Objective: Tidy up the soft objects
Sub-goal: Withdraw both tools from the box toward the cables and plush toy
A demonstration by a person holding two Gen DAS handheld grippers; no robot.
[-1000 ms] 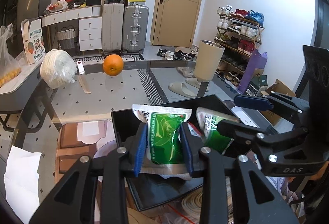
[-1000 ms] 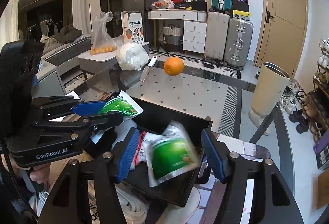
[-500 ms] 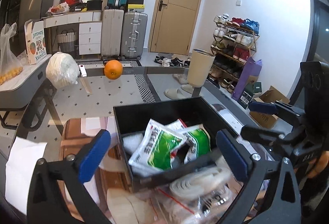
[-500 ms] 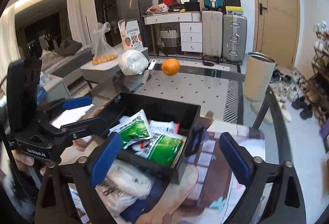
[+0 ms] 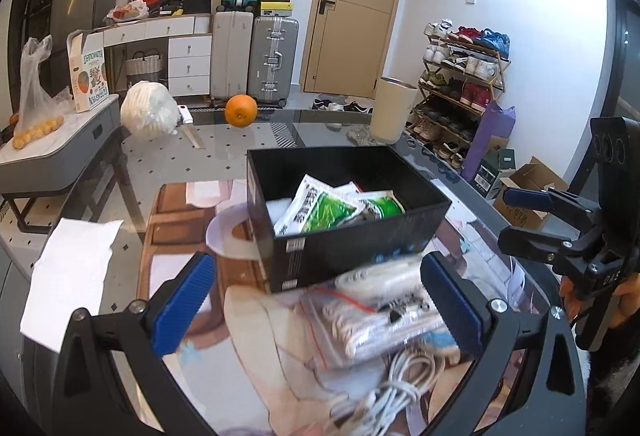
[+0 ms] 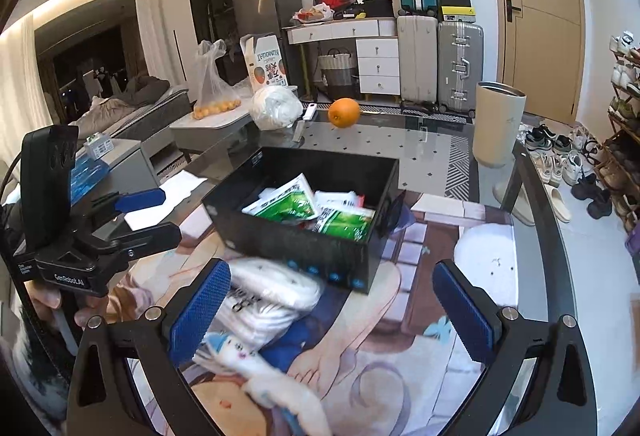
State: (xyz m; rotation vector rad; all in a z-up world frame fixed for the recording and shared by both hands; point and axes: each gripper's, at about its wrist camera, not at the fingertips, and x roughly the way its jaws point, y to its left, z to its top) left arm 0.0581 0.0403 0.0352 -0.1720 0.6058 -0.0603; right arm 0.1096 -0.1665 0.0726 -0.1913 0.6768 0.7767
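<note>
A black box point(image 5: 352, 244) point(image 6: 296, 240) sits on the glass table and holds several green-and-white soft packets point(image 5: 320, 208) point(image 6: 288, 202). In front of it lies a clear bag of white soft items point(image 5: 380, 308) point(image 6: 272, 296) and a white cable point(image 5: 400, 376). My left gripper point(image 5: 316, 304) is open and empty, held back above the clear bag. My right gripper point(image 6: 330, 308) is open and empty, just in front of the box. Each gripper also shows at the side of the other's view.
An orange point(image 5: 240, 110), a white wrapped bundle point(image 5: 149, 113) and a knife point(image 5: 188, 126) lie at the table's far end. White paper point(image 5: 72, 272) lies at left. A printed mat point(image 6: 400, 336) covers the near table. A beige bin point(image 6: 496, 124) stands beyond the edge.
Both grippers have opened, let their green packets drop into the black box, and pulled back toward me and up. The packets now lie inside the box.
</note>
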